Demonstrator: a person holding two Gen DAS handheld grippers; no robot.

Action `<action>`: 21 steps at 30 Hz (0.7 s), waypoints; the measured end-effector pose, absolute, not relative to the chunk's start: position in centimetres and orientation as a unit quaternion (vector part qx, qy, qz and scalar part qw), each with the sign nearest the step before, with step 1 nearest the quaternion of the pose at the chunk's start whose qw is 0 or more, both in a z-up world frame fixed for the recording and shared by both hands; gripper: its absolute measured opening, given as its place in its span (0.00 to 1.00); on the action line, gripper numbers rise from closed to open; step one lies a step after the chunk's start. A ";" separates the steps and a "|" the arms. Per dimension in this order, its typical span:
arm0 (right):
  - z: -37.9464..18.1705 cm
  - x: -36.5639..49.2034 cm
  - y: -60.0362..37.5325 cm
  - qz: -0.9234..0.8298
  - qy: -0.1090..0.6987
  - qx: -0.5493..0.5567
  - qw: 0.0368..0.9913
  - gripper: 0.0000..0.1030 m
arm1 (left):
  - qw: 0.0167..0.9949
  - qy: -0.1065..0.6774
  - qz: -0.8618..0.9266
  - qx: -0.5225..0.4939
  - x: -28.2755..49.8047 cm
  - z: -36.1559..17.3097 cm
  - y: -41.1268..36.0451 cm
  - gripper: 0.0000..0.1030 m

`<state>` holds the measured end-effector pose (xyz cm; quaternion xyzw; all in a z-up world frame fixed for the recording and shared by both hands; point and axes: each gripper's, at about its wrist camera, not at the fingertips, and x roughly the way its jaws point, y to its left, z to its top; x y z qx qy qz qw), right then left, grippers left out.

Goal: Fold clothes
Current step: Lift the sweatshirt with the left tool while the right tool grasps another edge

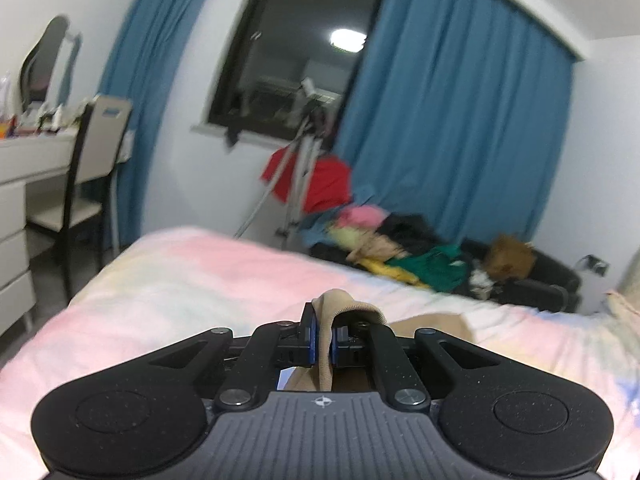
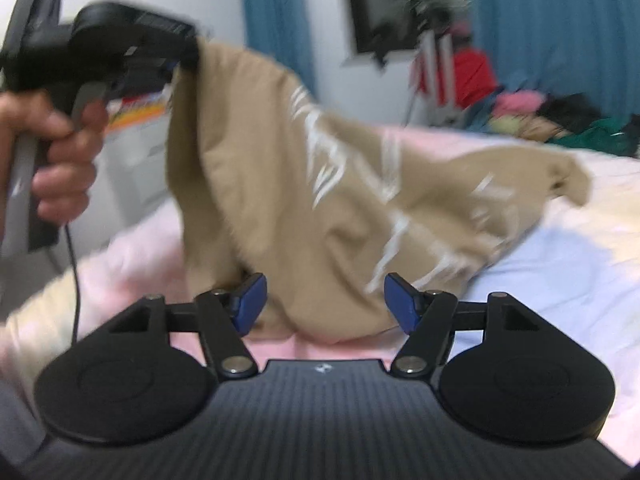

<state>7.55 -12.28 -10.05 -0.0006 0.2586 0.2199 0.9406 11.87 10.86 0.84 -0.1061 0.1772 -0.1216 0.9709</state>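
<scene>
A tan garment with white lettering hangs over the pastel bedspread. One edge is lifted; the other end trails on the bed. My left gripper is shut on a fold of that tan fabric. In the right wrist view it shows at the upper left, held by a person's hand, with the cloth draping down from it. My right gripper stands open low at the garment's bottom edge. Fabric lies between its blue pads, which do not press on it.
A heap of mixed clothes lies off the bed's far side, below blue curtains. A tripod with a red cloth stands under the dark window. A chair and white dresser stand left of the bed.
</scene>
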 end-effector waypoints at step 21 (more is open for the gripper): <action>-5.0 6.6 -19.7 0.130 0.157 0.058 0.977 0.08 | 0.974 0.140 -0.176 0.028 11.1 -2.0 7.4 0.06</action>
